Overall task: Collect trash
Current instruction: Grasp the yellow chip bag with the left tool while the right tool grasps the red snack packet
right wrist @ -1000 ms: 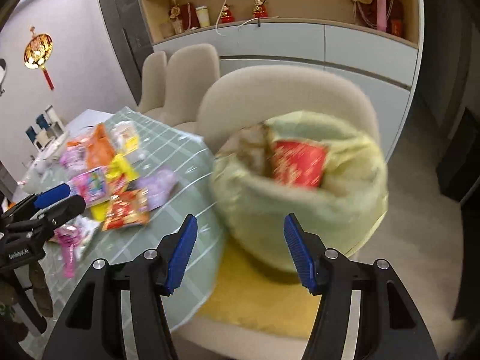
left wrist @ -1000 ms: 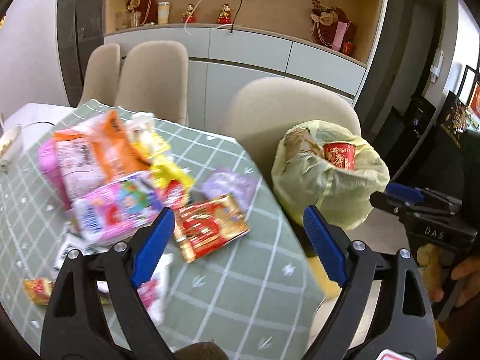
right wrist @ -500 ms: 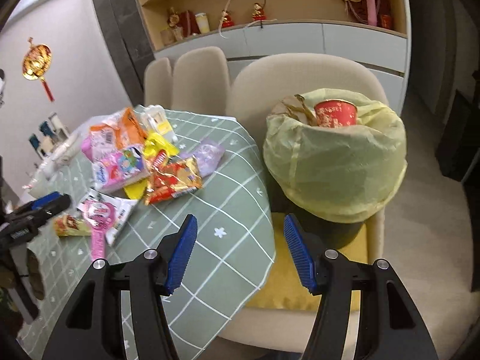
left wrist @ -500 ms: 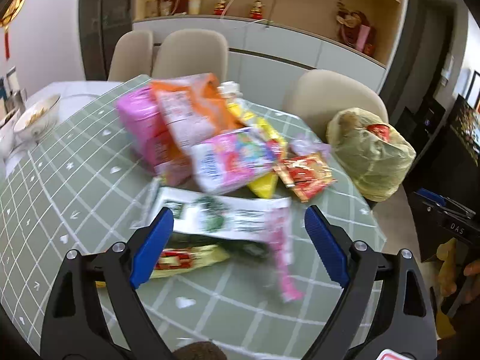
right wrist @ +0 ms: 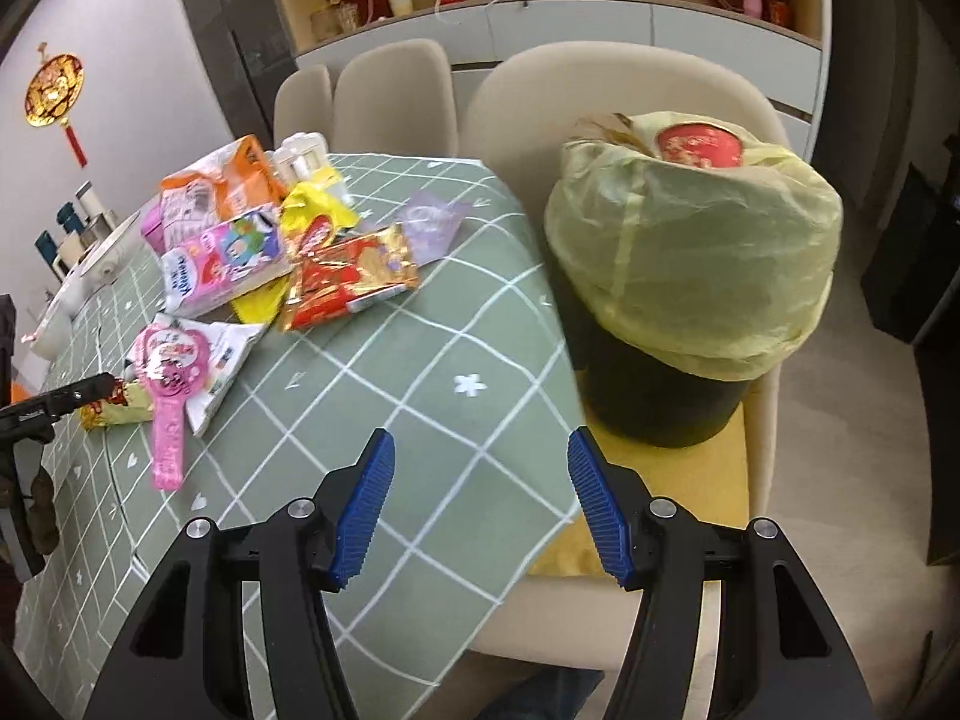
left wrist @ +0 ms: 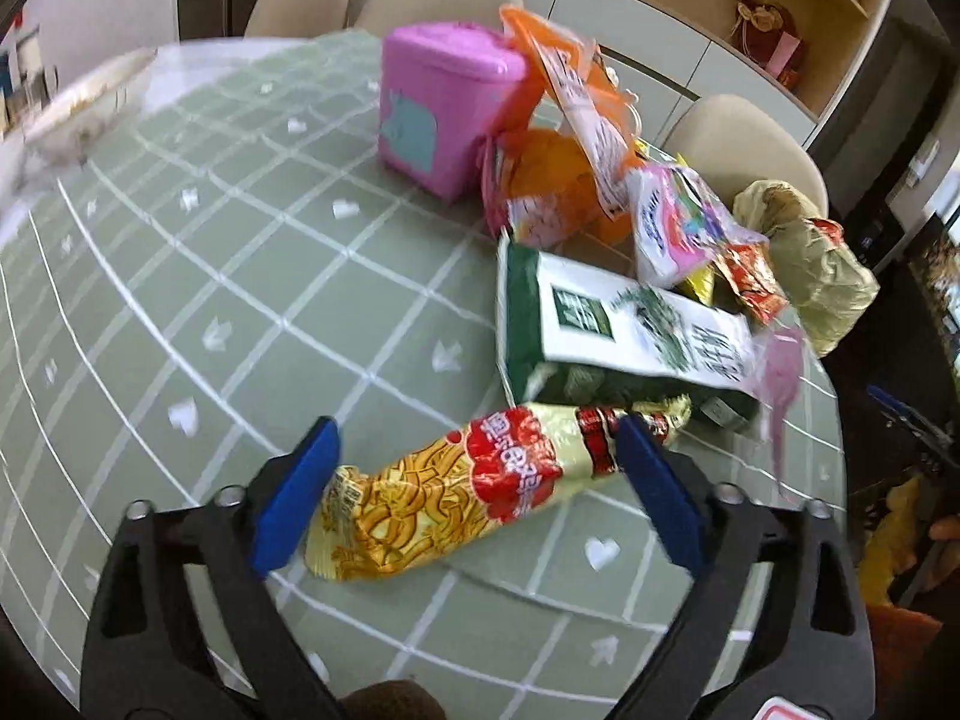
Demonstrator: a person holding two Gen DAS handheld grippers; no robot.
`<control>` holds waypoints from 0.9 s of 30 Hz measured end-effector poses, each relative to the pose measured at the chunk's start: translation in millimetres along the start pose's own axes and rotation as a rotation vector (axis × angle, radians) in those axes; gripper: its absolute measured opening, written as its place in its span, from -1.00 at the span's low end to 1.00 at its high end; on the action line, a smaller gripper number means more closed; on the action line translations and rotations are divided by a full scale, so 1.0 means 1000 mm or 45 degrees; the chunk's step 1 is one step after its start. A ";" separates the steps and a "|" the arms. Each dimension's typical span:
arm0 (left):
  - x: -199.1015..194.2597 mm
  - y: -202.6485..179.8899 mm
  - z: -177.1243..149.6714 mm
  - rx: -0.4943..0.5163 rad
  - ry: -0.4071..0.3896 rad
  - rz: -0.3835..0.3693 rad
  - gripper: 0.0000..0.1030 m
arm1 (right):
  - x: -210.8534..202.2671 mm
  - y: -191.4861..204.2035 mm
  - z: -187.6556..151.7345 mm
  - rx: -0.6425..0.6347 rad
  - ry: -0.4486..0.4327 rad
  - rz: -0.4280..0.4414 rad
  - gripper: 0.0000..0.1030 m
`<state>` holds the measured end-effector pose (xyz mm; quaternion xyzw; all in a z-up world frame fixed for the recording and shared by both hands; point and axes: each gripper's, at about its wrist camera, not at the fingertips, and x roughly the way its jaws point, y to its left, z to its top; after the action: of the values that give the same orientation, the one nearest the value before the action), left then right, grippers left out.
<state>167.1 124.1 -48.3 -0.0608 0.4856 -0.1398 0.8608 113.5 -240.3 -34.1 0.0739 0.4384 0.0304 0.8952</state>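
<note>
L gripper [left wrist: 474, 498]: low over the table, pointed across it toward the trash pile; jaws spread wide, nothing held. Blue pads sat either side of the yellow-red snack packet [left wrist: 456, 492], which lay flat betw. them; contact w/ pads can't be told.
Snack packet: nearest piece of trash, at near edge of the pile, just in front of the green-white box [left wrist: 612, 330].
R gripper [right wrist: 480, 507]: held higher, off the table edge, aimed betw. the table and the bin; jaws wide apart, empty, nothing betw. the pads.
Table [left wrist: 210, 276]: green grid cloth; wrappers heaped at the far side beside a pink tub [left wrist: 432, 114].
Other trash: red-gold wrapper [right wrist: 351, 282], pink paddle-shaped pack [right wrist: 171, 384], both loose on the cloth.
Bin [right wrist: 690, 276]: dark, lined w/ yellow-green bag, stood on a chair seat just beside the table; red cup [right wrist: 699, 147] showed at its top.
</note>
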 end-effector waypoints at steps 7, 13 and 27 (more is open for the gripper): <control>-0.017 -0.025 -0.014 -0.024 -0.052 -0.076 -0.18 | -0.006 0.039 0.003 -0.085 0.000 0.148 0.11; -0.015 -0.058 -0.014 -0.008 -0.060 -0.161 -0.23 | -0.005 0.060 0.009 -0.167 -0.005 0.184 0.11; -0.010 -0.071 0.003 -0.057 -0.127 -0.122 -0.27 | 0.064 0.053 0.101 -0.456 -0.070 0.151 0.11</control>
<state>151.8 59.7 -21.4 -0.1101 0.4417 -0.1668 0.8746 232.9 -191.4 -14.7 -0.0603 0.3963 0.1585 0.9023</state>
